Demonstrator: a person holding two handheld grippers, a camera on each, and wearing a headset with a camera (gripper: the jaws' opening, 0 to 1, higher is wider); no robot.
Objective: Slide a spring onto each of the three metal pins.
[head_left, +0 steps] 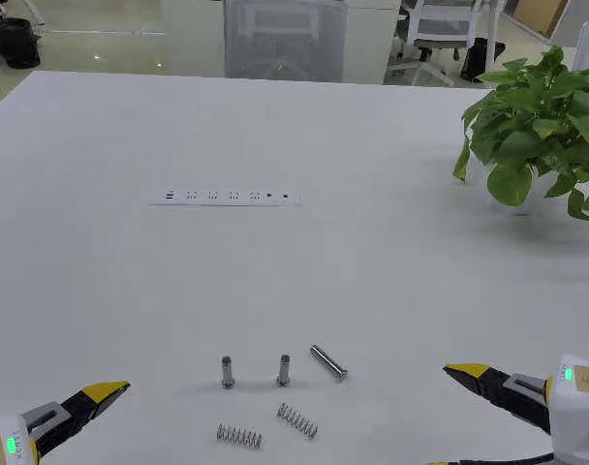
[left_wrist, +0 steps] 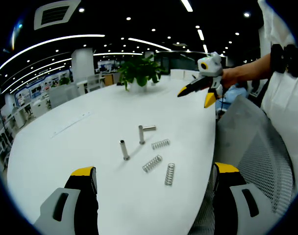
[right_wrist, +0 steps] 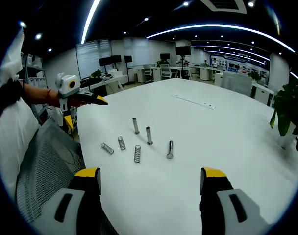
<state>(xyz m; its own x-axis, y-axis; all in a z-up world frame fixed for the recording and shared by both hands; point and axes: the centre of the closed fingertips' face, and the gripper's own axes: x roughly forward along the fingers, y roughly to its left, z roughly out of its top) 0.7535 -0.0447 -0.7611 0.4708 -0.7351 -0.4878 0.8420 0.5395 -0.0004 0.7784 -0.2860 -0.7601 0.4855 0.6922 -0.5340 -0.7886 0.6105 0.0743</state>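
Nothing is done yet: three springs (right_wrist: 137, 153) lie loose on the worktop (head_left: 372, 271) near the pins (head_left: 284, 369), two upright, one on its side, all bare. The left gripper (left_wrist: 155, 170) and right gripper (right_wrist: 151, 172) hover well apart, fingers wide and empty. All three pairings are left to do.

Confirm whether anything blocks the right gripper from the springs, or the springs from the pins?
Nothing visible does. Bare table lies between the open right gripper and the three springs. The pins sit close beside the springs, two upright and one lying flat, with nothing between.
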